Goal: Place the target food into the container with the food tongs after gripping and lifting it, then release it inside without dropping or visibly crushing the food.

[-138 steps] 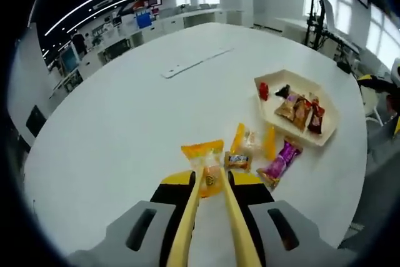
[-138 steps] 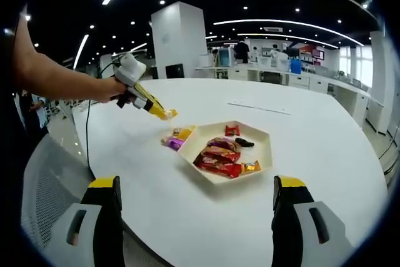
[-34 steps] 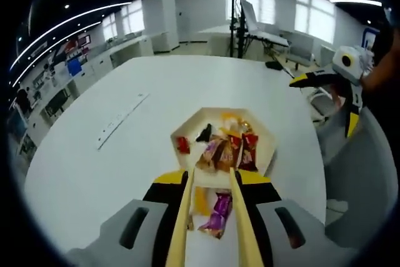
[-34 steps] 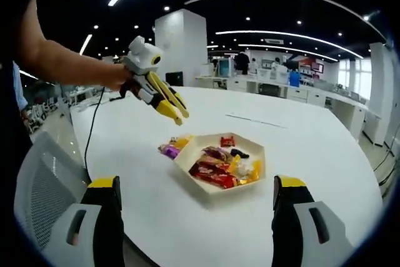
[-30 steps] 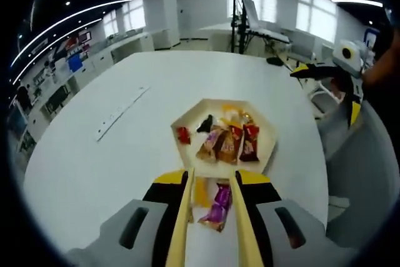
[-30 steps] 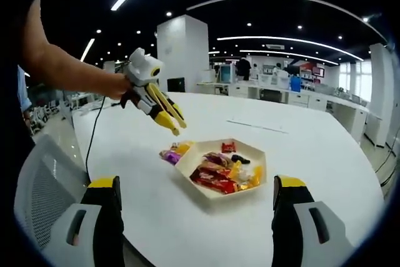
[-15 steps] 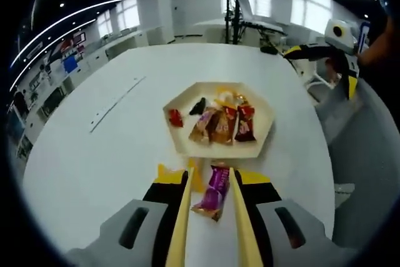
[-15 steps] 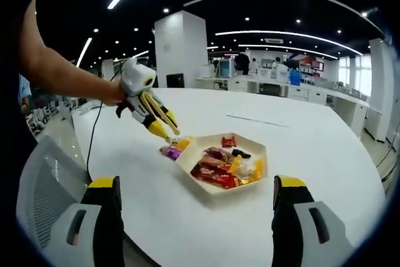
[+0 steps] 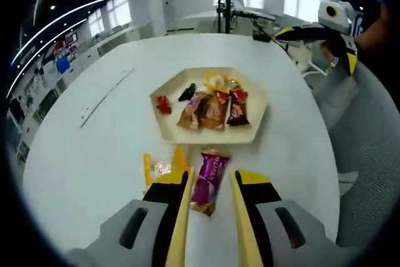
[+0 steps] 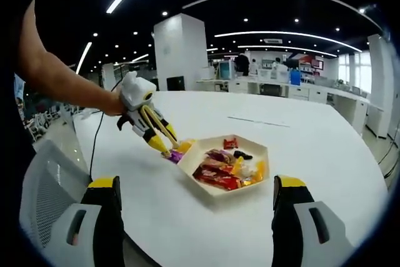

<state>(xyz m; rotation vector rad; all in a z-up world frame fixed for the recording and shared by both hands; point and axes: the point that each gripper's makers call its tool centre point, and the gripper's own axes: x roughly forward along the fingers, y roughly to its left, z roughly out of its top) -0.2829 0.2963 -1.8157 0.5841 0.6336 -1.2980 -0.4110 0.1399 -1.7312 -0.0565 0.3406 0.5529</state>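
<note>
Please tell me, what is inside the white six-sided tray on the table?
The tray holds a pile of wrapped snacks: brown and red packets, a small red piece, a black one and yellow wrappers at the back. They overlap, so whatever lies beneath them, and the exact count, stays hidden.

The left gripper view looks steeply down from close above the white table [image 9: 94, 148], the hexagonal tray [image 9: 167, 128] at frame centre. The right gripper view sits farther back, seemingly near the table edge, facing level across it. Both share the tray [image 10: 206, 189] and table [image 10: 325, 173].
</note>
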